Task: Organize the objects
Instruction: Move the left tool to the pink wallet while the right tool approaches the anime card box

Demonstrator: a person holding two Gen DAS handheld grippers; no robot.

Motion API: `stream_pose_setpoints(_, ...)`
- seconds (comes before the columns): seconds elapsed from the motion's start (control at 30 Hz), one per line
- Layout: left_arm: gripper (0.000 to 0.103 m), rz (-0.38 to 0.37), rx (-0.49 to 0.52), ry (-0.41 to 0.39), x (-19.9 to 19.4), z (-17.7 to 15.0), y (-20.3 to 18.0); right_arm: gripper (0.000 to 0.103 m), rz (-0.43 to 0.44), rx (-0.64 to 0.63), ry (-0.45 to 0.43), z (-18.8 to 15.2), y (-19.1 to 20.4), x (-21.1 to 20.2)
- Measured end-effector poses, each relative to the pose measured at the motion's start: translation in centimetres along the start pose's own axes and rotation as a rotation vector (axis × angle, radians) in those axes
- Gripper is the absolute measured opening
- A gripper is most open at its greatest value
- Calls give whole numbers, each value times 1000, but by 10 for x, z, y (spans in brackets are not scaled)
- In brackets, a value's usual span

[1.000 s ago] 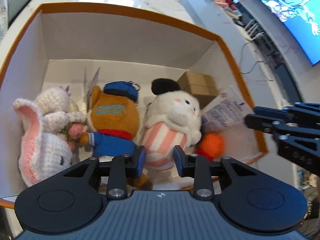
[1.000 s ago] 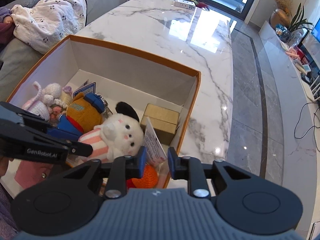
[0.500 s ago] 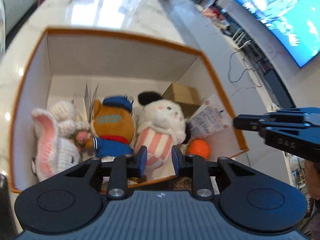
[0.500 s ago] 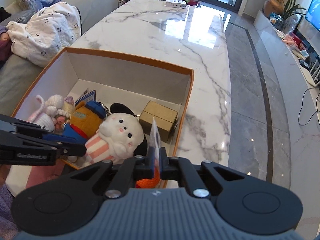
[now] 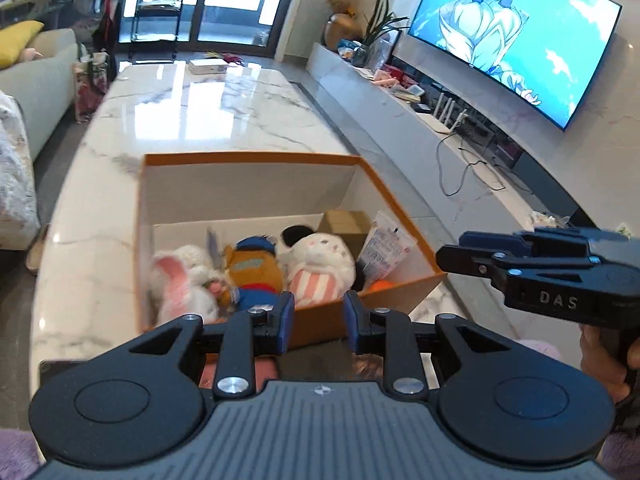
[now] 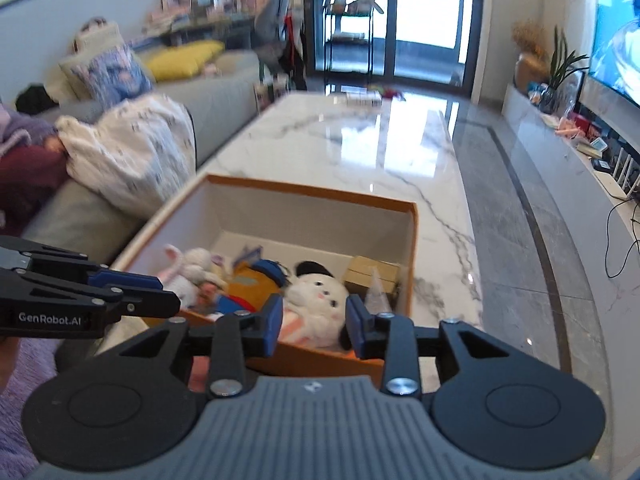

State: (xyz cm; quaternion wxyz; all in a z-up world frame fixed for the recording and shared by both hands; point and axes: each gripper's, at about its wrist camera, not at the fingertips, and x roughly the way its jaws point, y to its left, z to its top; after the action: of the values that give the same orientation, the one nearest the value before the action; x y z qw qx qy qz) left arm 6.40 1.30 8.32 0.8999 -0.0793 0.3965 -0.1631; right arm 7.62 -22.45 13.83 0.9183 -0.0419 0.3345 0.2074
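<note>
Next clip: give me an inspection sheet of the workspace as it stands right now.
Surface: marble table, glossy.
Job's things: orange box holding a pink bunny, brown bear, white plush, cardboard carton, paper packet, orange ball.
Clutter: small white box at far end.
Grippers: left gripper open, empty; right gripper open, empty.
Cables: black cable on TV bench.
Surroundings: sofa, television.

White marble table [image 5: 224,120], grey veining, glossy with window glare. Orange-rimmed box [image 5: 248,158] sits on its near end, close to the right edge. Small white flat box [image 5: 209,66] at far end. Rest of the top bare
</note>
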Motion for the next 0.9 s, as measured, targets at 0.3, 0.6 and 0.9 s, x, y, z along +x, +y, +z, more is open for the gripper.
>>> stream_pose_setpoints(0.3,60,81,-79,6,0,-54,31,50,-125,133,-59,-81,27,16)
stream_pose_setpoints(0.6,60,104,-264,52,32,-101,63,71,-225,66,18,-131,36,51)
stream_pose_setpoints(0.9,60,53,-344,110,50,-113,75,77,-213,81,73,-144,29,70)
